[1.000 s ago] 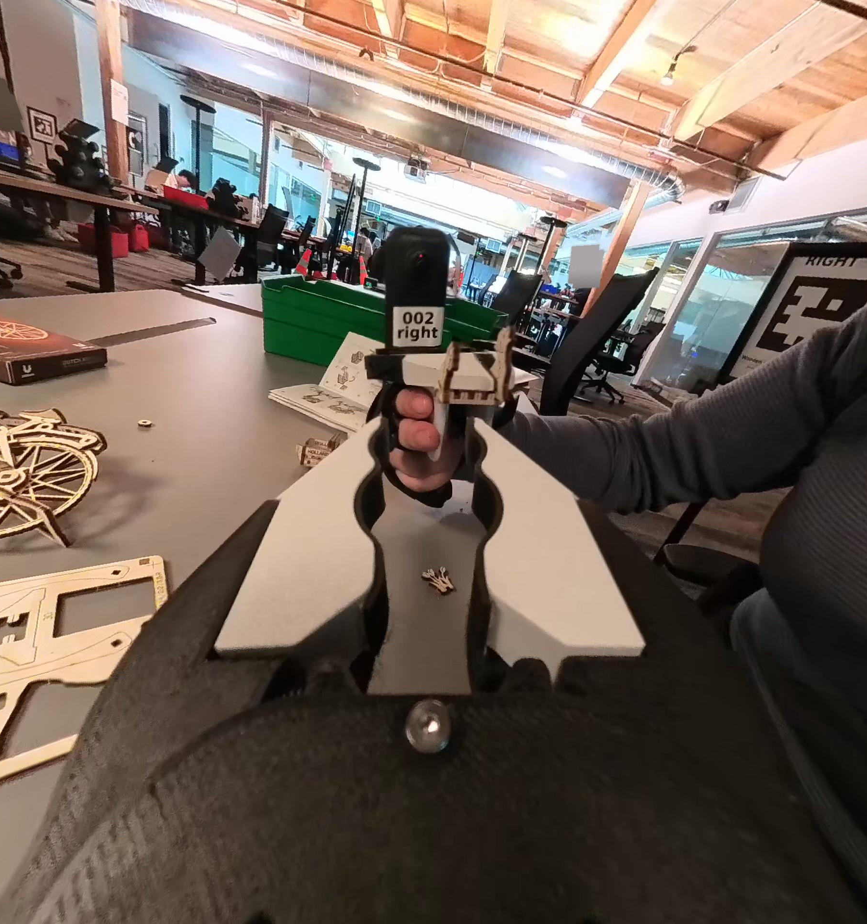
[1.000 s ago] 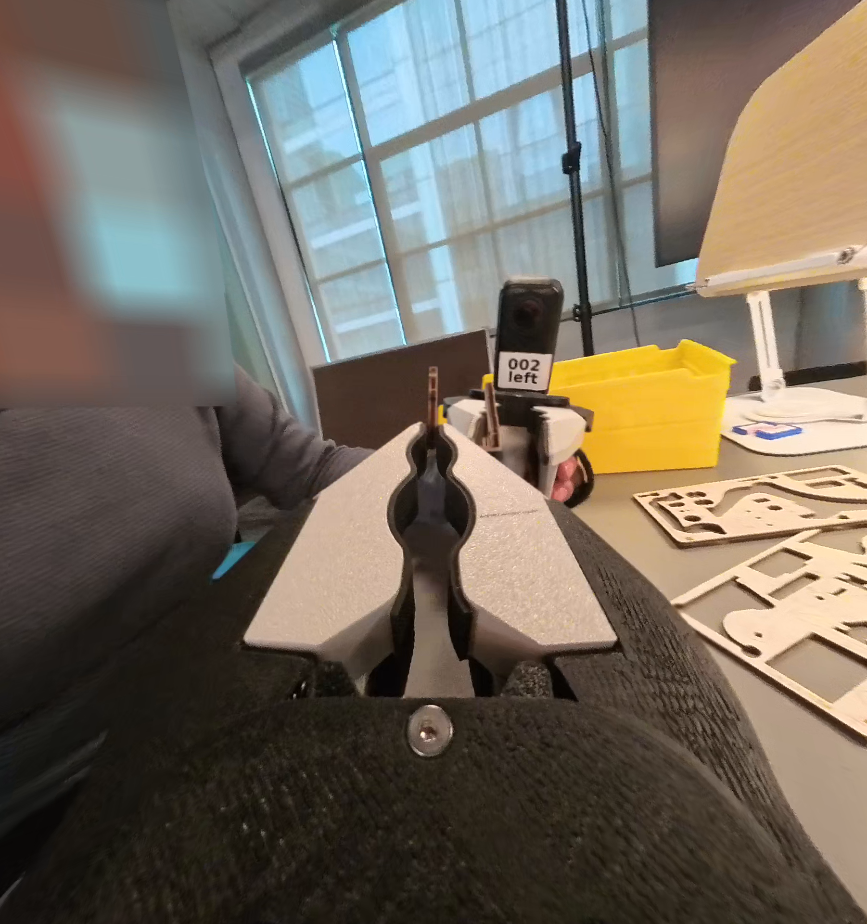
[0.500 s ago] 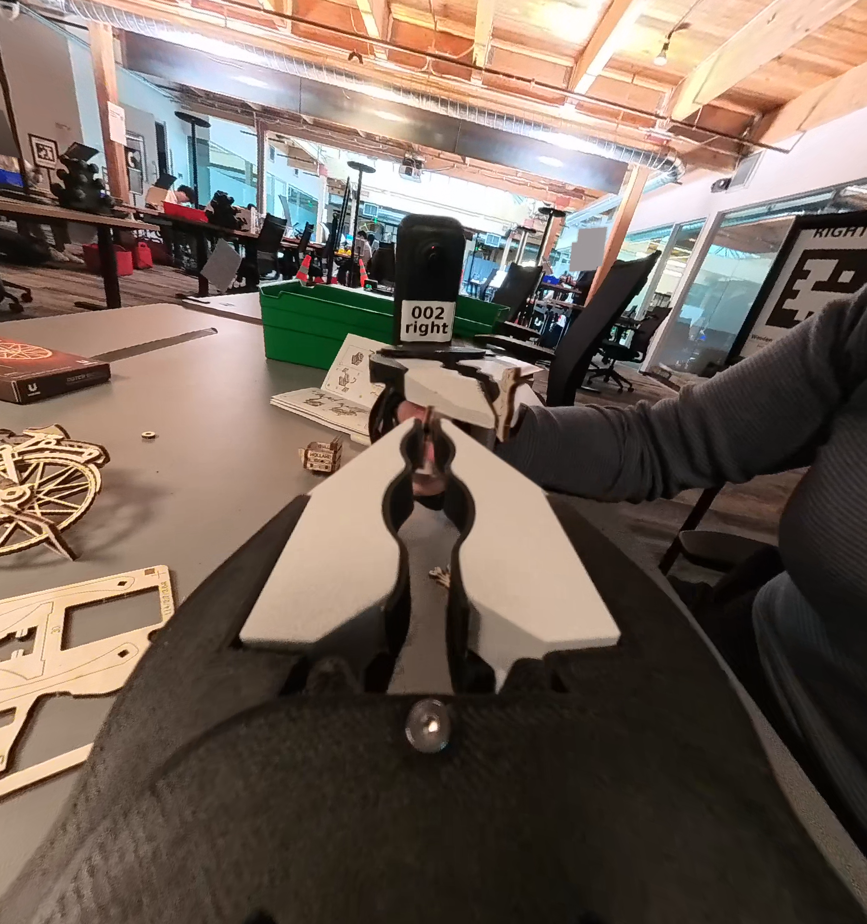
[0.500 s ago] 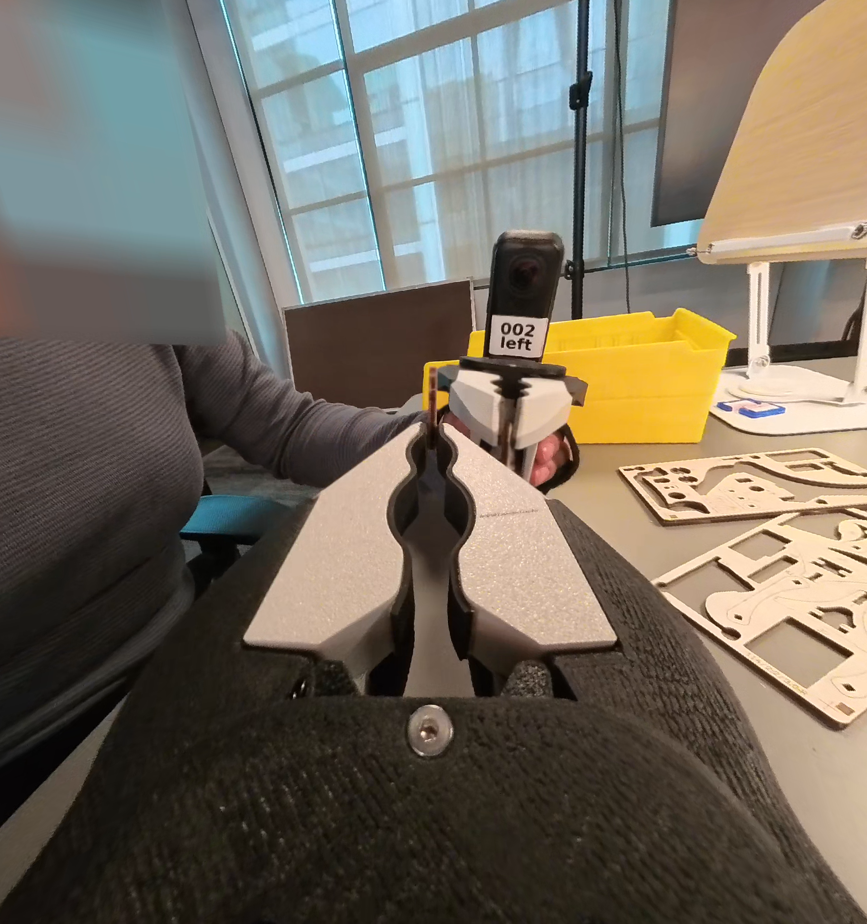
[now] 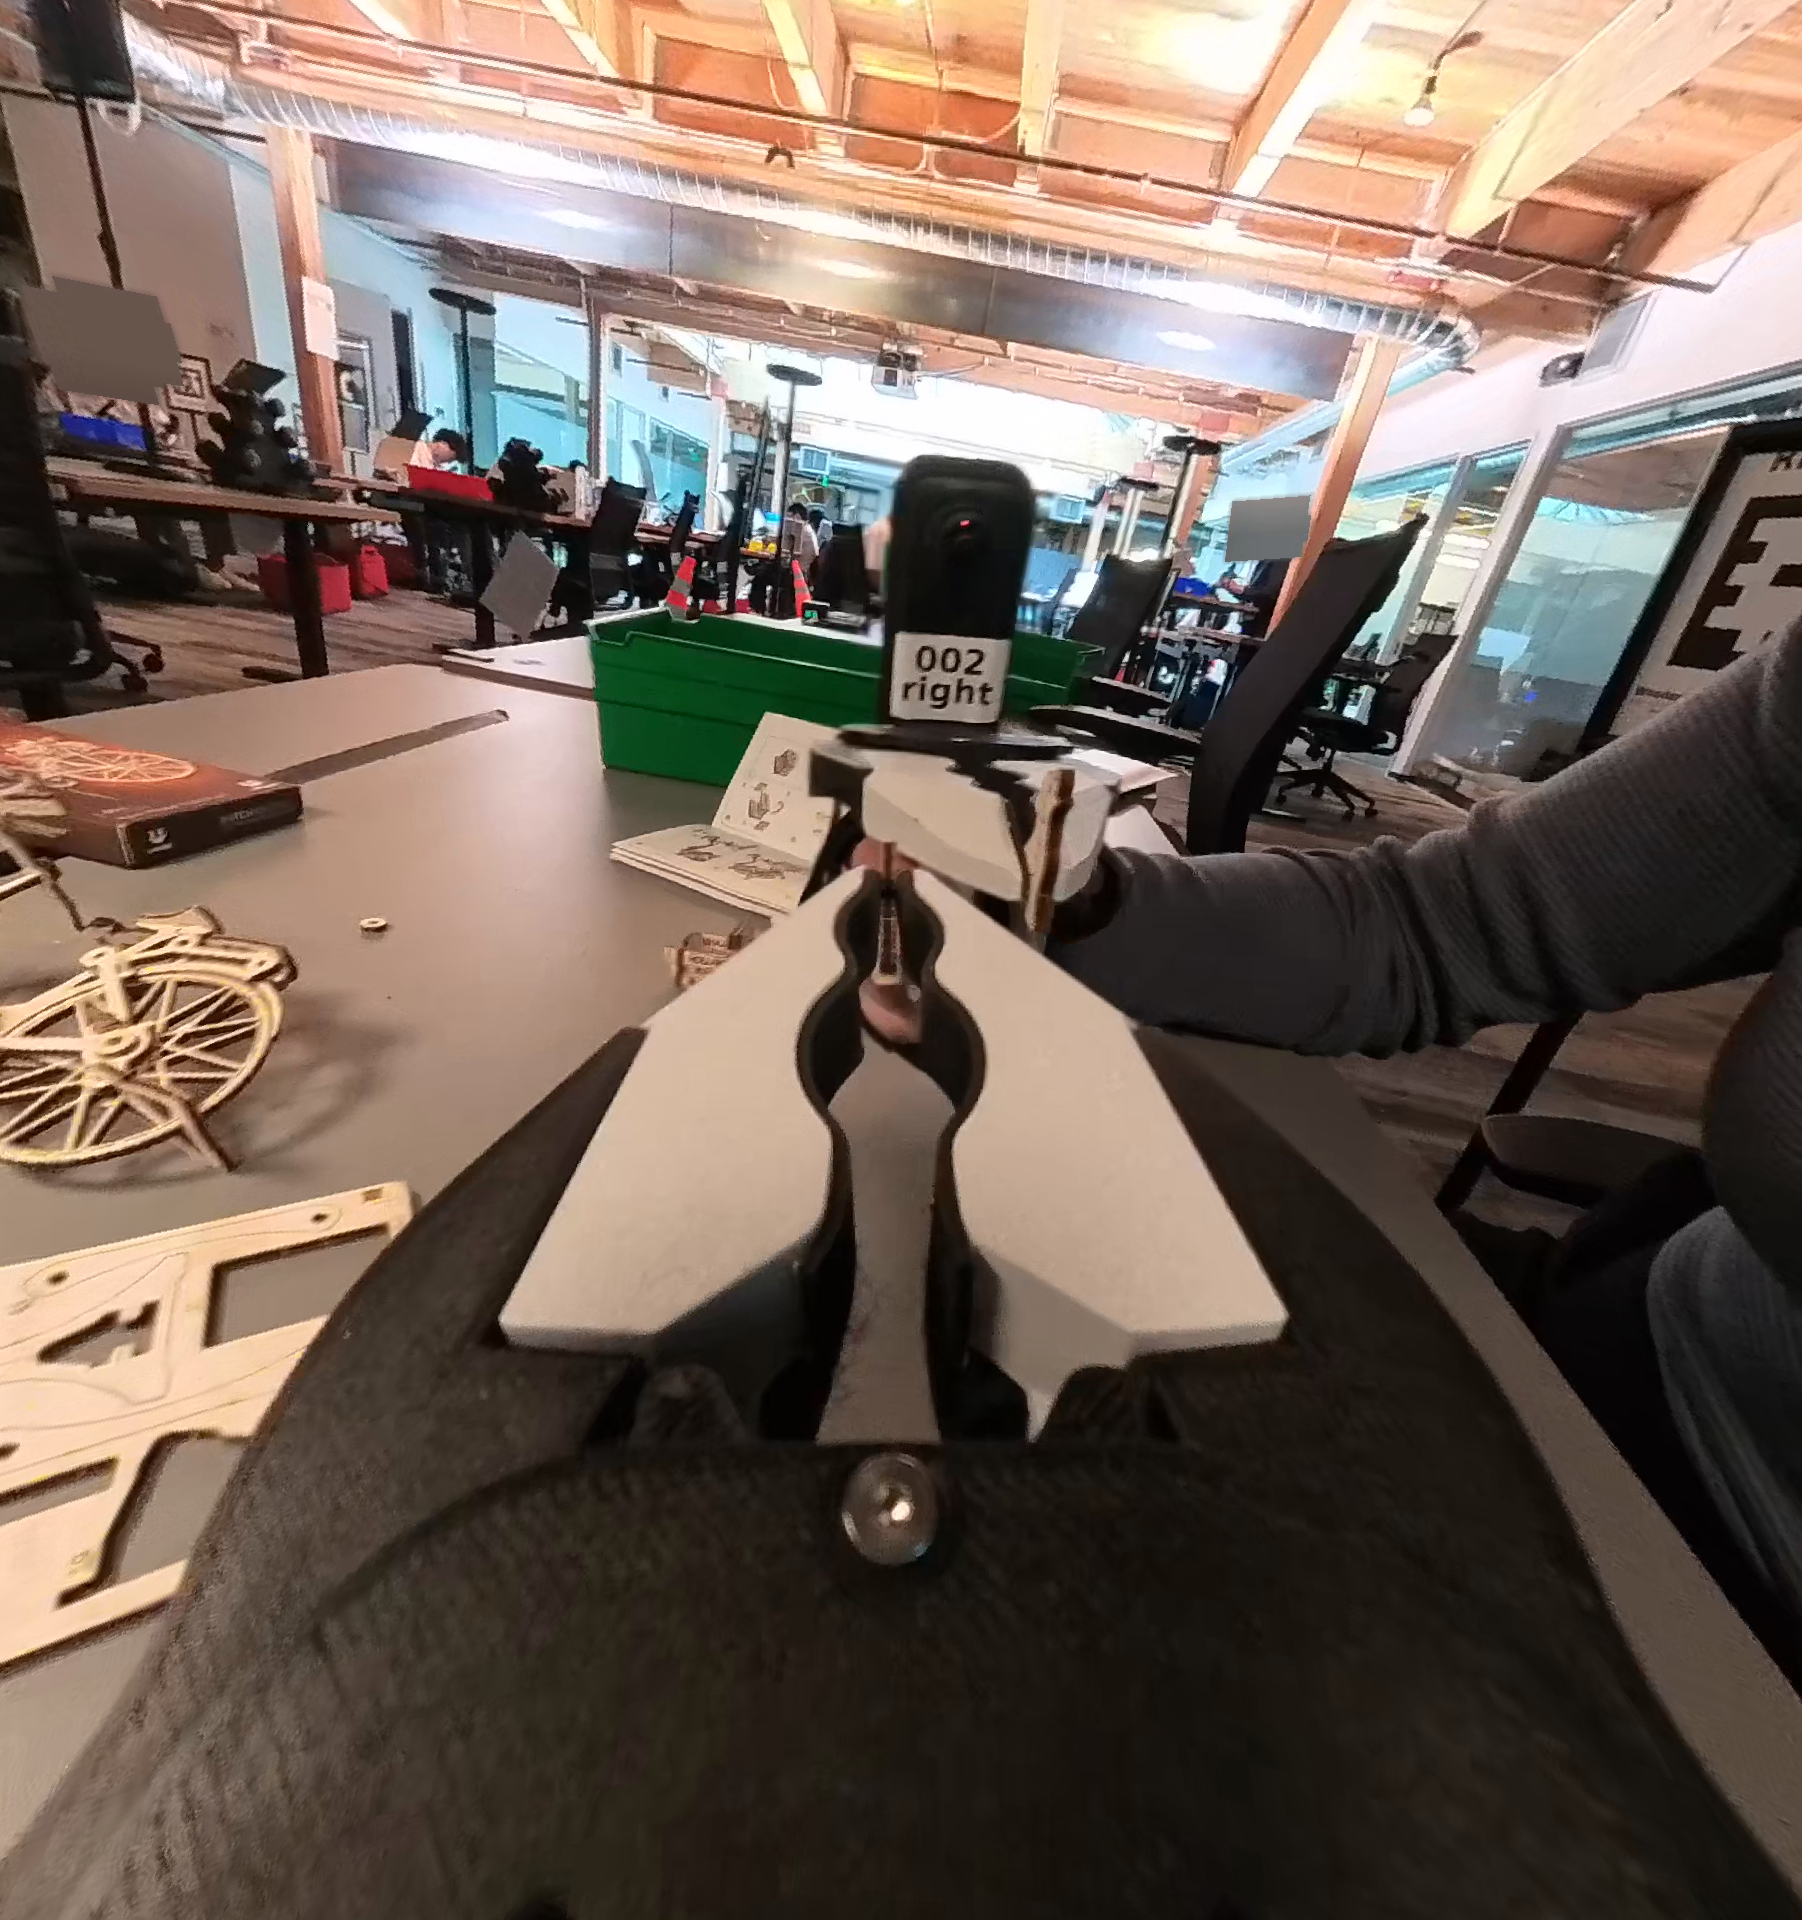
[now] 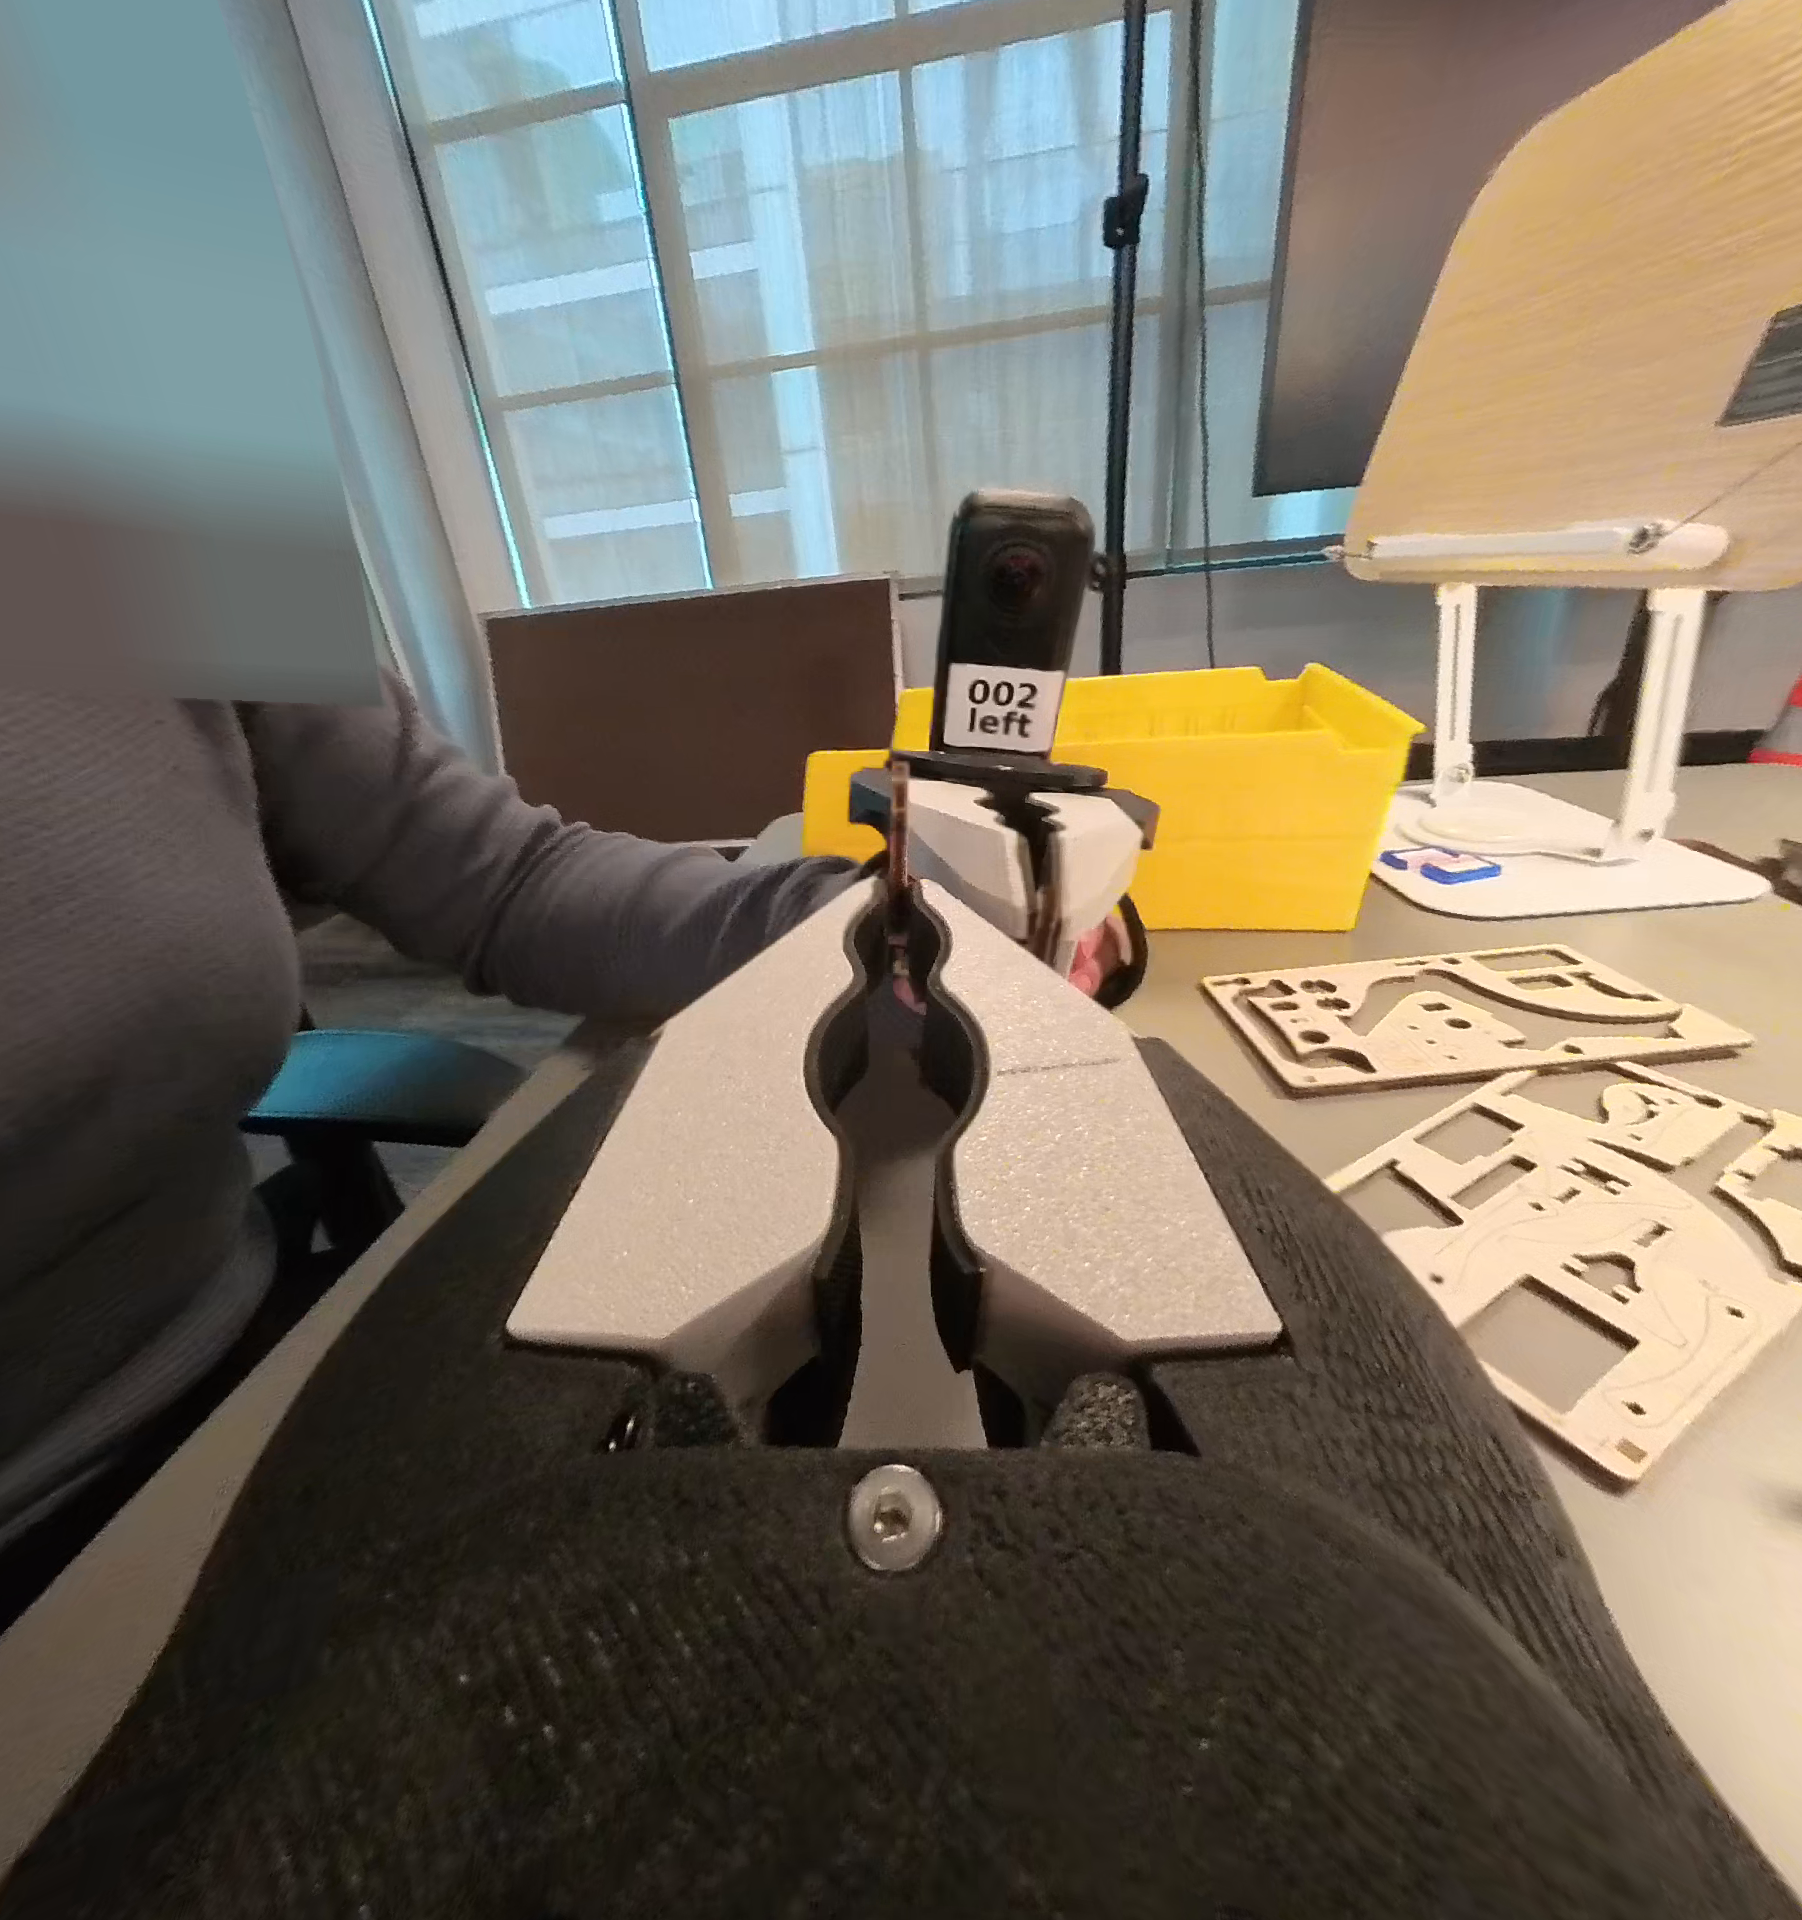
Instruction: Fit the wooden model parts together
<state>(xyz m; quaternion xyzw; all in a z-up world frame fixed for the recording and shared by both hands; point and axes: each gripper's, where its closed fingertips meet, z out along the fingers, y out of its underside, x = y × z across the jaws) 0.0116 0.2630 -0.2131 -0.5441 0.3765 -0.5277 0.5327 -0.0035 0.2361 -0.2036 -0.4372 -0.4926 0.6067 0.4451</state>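
Grey matte fingers, grainy print texture, wavy inner edges; both claws face each other above the near edge of the surface point(image 5: 481, 935)

Left claw point(image 5: 889, 883): tips pinched onto a thin wooden piece point(image 5: 889, 930), seen edge-on, upright, dark laser-burnt edge. Same piece shows in the right wrist view between that claw's tips point(image 6: 1044, 883)

Right claw point(image 6: 902, 883): tips clamped on a thin flat wooden strip point(image 6: 898, 836), upright, sticking up past the fingertips. From the left wrist view it's a pale notched strip point(image 5: 1044, 844) standing vertical in the far claw point(image 5: 1027, 831)

The two parts are near each other, apart, not joined

Surface is smooth grey laminate. Left side: a built plywood bicycle model point(image 5: 97, 1023) with spoked wheel, a punched-out plywood sheet point(image 5: 97, 1340) flat at the near left, a dark flat box point(image 5: 118, 795), a folded instruction leaflet point(image 5: 741, 831), a green plastic bin point(image 5: 731, 696) far. Right wrist view: two more cut-out plywood sheets point(image 6: 1479, 1013) lying flat on the right, a yellow plastic bin point(image 6: 1250, 821) behind
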